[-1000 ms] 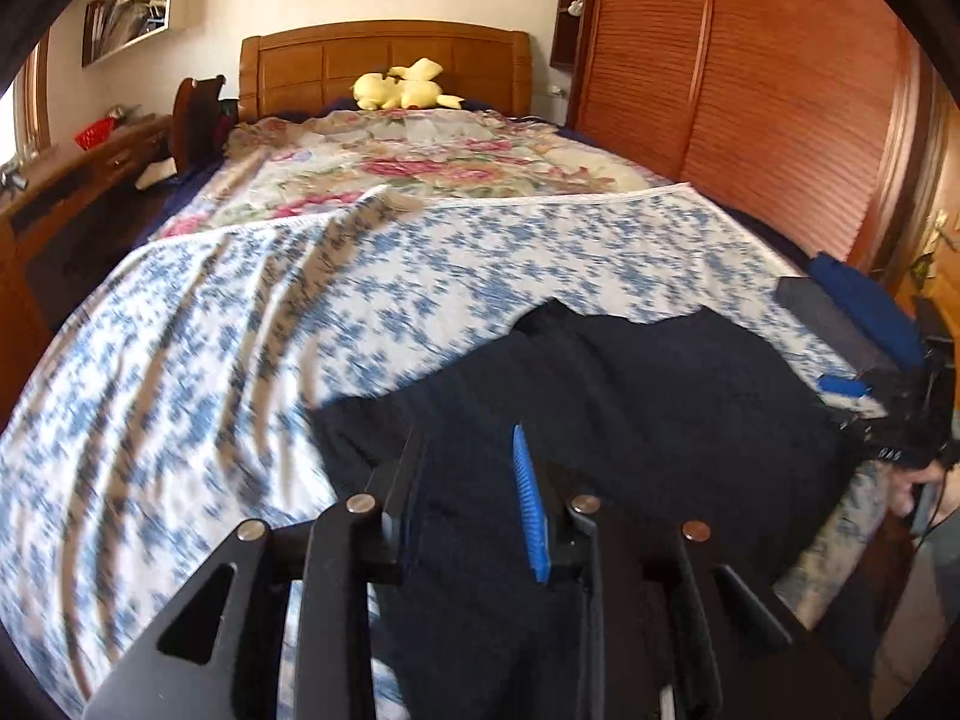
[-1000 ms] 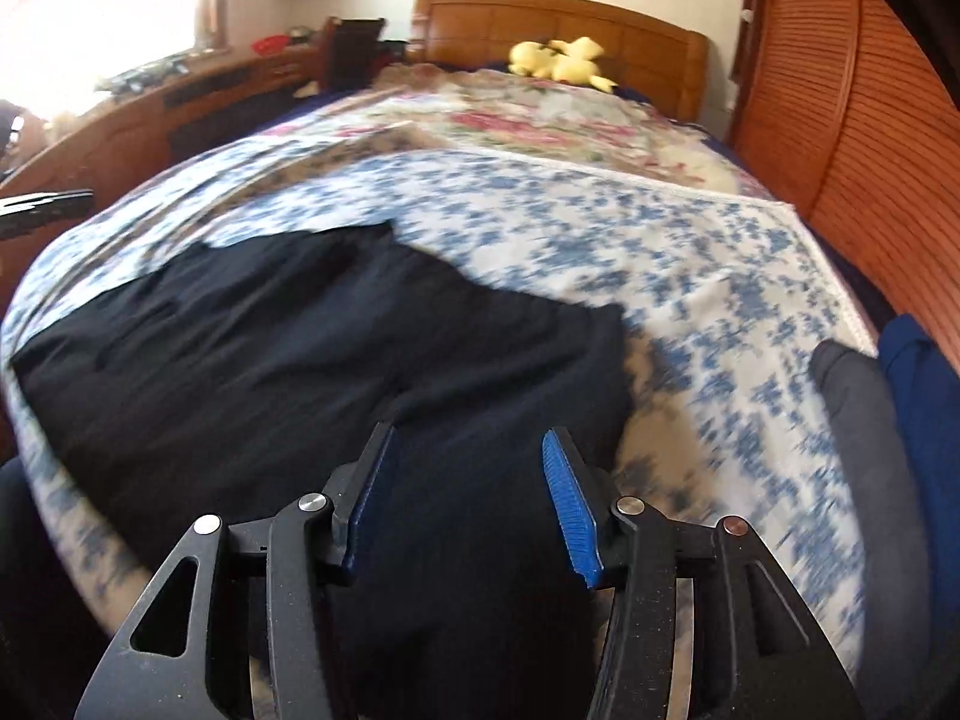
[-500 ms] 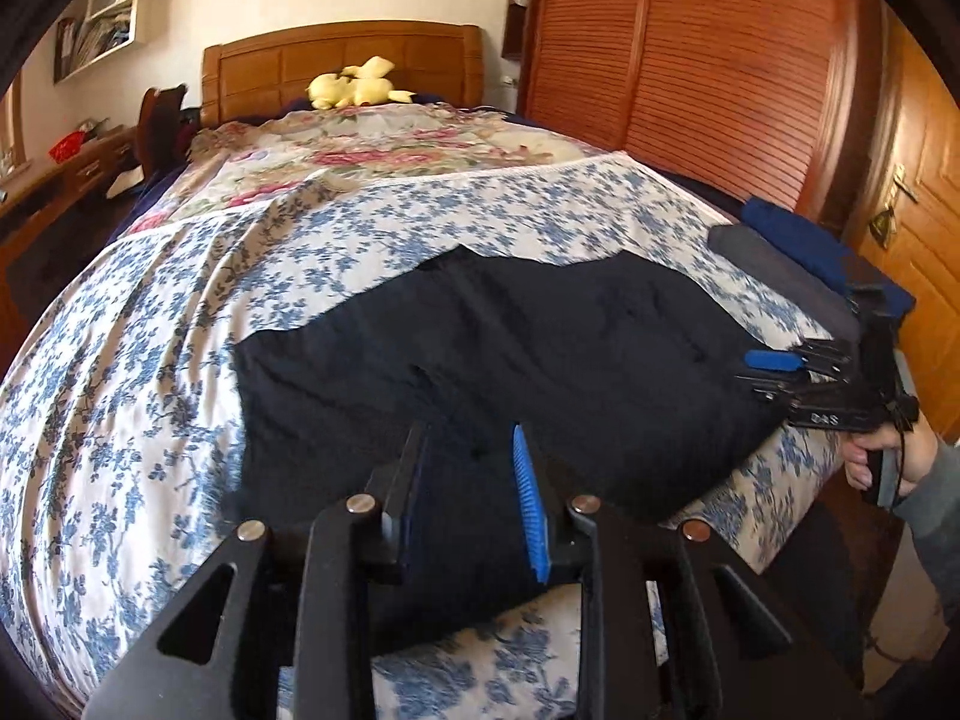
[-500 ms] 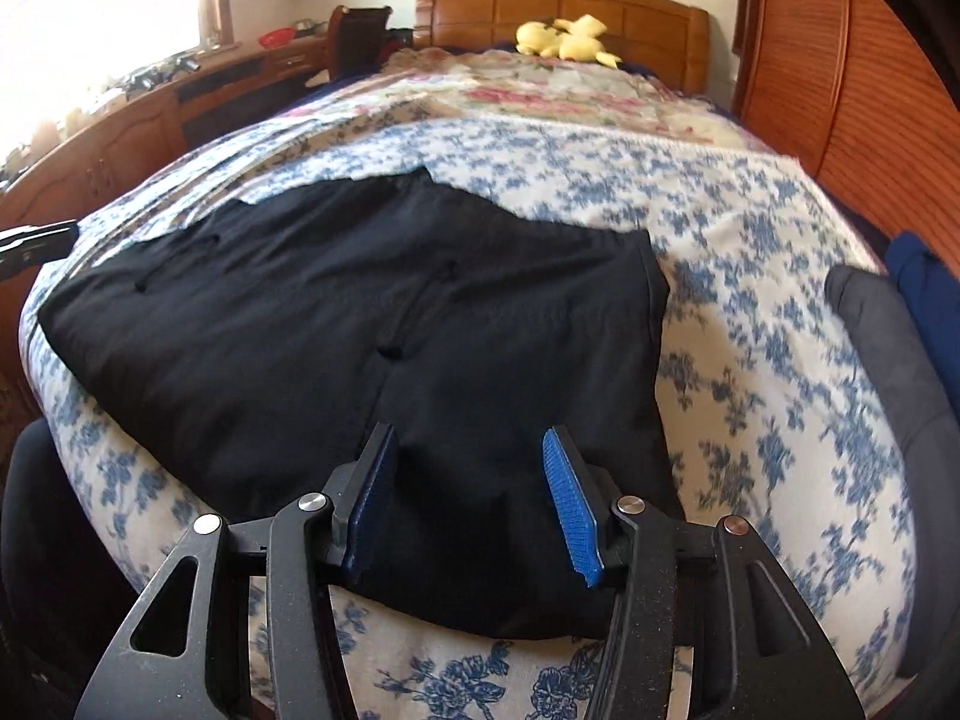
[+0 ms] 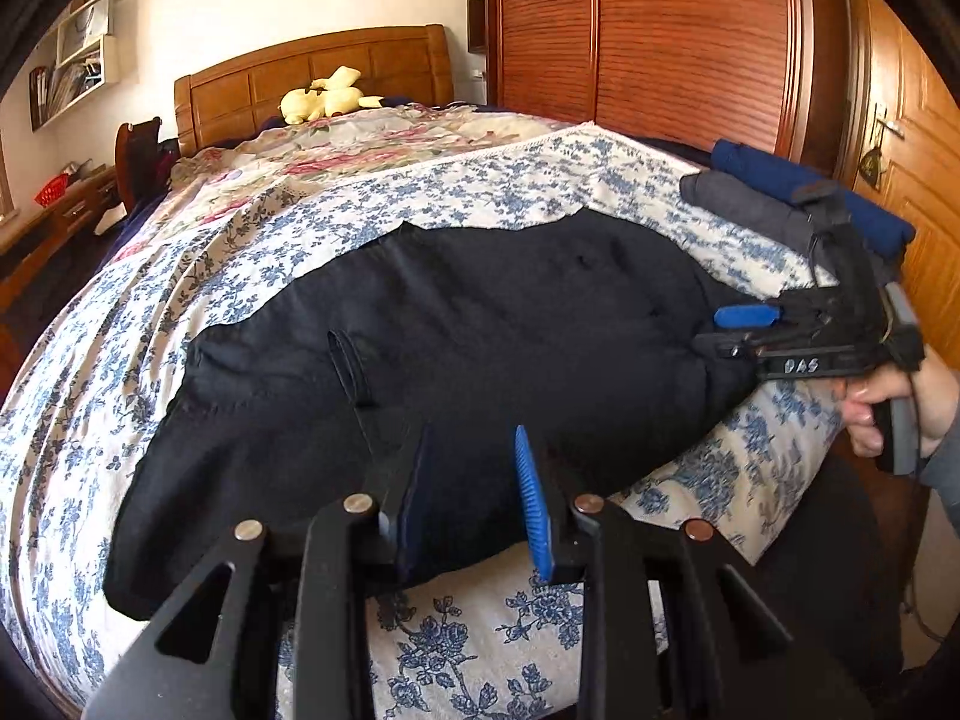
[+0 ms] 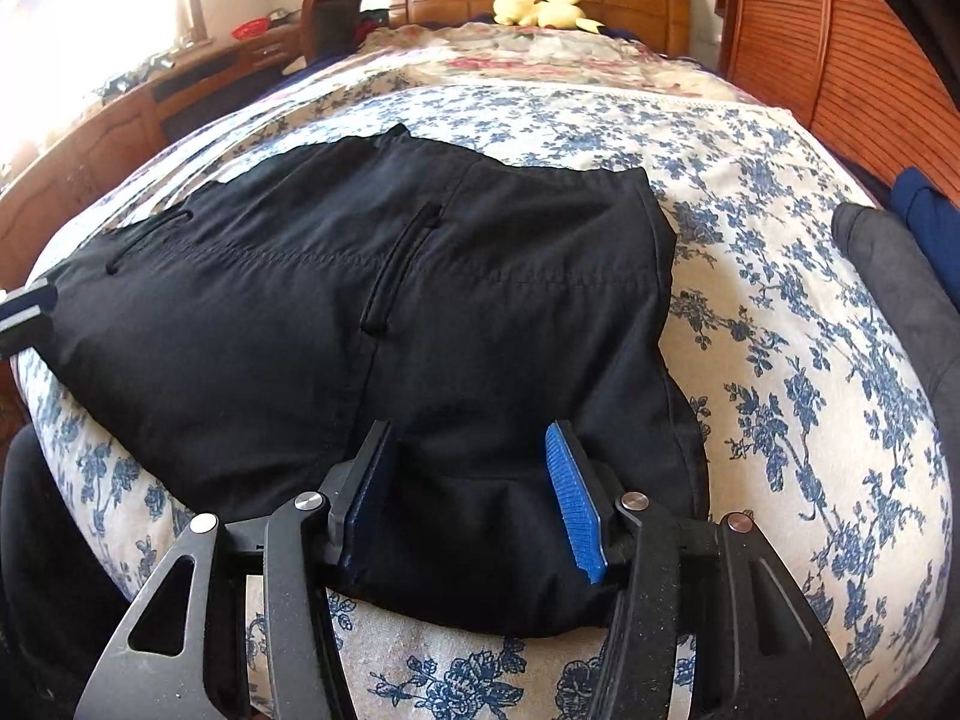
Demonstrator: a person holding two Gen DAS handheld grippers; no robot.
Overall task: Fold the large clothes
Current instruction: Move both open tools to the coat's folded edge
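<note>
Both the left gripper (image 5: 471,495) and right gripper (image 6: 474,504) stand part open, gripping nothing, over folded black fabric trousers (image 6: 372,324) at the near edge of the blue-flowered bedspread (image 6: 780,312). A shallow pinch risks catching one layer only. The fold could then slide apart.

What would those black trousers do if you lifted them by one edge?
Probably droop. The black trousers lie limp, following the curve of the bedspread, so they look floppy. The woven cloth looks matte, so likely not slippery. Folded over in layers, the layers may slide apart unless both are pinched.

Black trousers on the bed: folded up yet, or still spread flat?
Spread flat. The black trousers lie open across the floral bedspread, waistband, belt loop and seams all showing; no layer is doubled over.
</note>
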